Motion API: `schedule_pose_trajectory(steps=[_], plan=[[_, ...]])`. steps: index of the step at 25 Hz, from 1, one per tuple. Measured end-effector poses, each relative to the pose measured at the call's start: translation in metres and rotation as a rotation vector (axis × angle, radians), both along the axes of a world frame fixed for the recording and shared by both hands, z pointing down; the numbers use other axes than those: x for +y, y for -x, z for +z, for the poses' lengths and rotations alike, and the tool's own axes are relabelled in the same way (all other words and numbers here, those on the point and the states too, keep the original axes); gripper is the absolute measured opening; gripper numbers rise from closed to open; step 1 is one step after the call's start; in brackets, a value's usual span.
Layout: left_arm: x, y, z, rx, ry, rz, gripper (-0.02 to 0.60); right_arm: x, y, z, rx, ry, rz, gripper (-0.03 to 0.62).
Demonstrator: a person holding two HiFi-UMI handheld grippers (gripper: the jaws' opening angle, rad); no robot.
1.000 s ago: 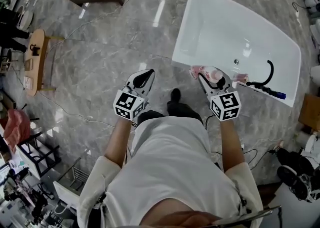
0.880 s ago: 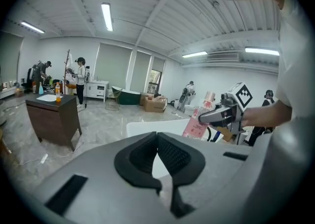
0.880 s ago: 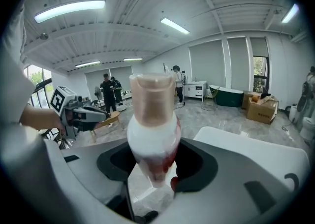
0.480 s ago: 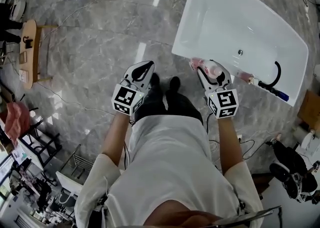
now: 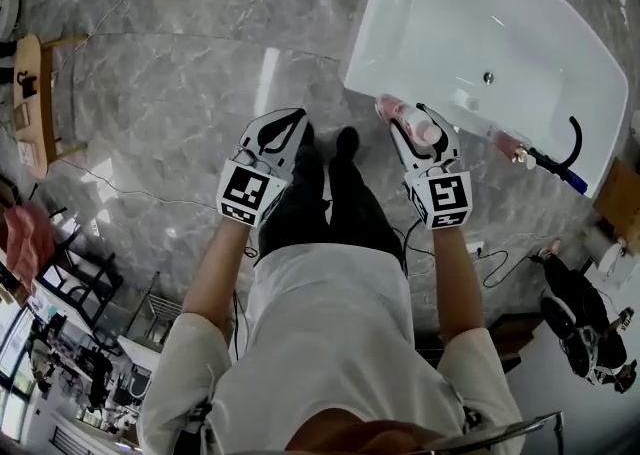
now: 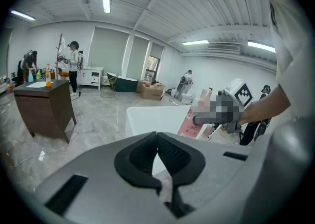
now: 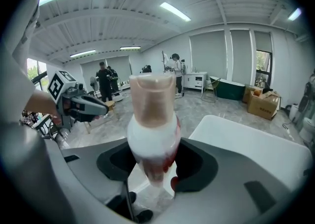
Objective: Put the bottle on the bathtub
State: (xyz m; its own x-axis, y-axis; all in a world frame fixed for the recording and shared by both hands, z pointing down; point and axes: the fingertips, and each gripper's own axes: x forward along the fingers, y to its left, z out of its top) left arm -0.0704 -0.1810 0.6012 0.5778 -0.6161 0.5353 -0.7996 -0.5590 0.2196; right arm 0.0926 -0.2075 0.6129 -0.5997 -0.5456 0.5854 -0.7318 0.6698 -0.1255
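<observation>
**Holding the bottle at the tub's near corner**

Clamped in the right gripper is the bottle. In the right gripper view the two black pads press on either side of its narrow lower part, parted only by that width. The white body and the beige cap rise clear beyond the jaw tips. Red or pink colouring shows on the bottle where the pads meet it. The right gripper has nothing else between its jaws.

From the head view, the bottle hangs over the near corner of the white bathtub, right at its rim. Whether it touches the rim cannot be told from these views. Farther along the same edge a small pink item sits on the rim, near a black hose fitting.

The left gripper is held out over the grey marble floor, well apart from the tub and level with the right one. Its jaws are closed: in the left gripper view the ribbed black pads meet at their tips with nothing caught between them. Past the left gripper, that view shows the bathtub and the bottle held beside it.

The person's black shoes stand between the two grippers.
</observation>
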Motion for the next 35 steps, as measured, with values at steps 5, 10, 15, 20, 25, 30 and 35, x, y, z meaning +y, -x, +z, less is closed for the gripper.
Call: schedule_pose_trajectory(steps=[5, 10, 15, 20, 25, 30, 35], plan=[[-0.013, 0.005, 0.037, -0.009, 0.004, 0.008, 0.008, -0.01, 0.015, 0.049, 0.013, 0.015, -0.03, 0.232], [-0.019, 0.004, 0.08, -0.006, 0.03, 0.005, 0.008, -0.018, 0.027, 0.101, 0.038, 0.025, -0.064, 0.232], [-0.019, 0.002, 0.118, -0.008, 0.063, 0.014, 0.008, -0.021, 0.035, 0.149, 0.048, 0.043, -0.078, 0.232], [-0.019, 0.002, 0.149, -0.003, 0.089, 0.007, 0.008, -0.017, 0.038, 0.185, 0.072, 0.049, -0.097, 0.232], [-0.02, 0.003, 0.174, -0.001, 0.118, -0.012, 0.008, -0.02, 0.043, 0.209, 0.098, 0.034, -0.124, 0.232], [-0.017, 0.003, 0.189, -0.003, 0.112, -0.001, 0.008, -0.024, 0.046, 0.227, 0.106, 0.028, -0.131, 0.232], [-0.014, 0.01, 0.194, 0.003, 0.138, -0.027, 0.008, -0.026, 0.051, 0.234, 0.122, 0.006, -0.145, 0.233]])
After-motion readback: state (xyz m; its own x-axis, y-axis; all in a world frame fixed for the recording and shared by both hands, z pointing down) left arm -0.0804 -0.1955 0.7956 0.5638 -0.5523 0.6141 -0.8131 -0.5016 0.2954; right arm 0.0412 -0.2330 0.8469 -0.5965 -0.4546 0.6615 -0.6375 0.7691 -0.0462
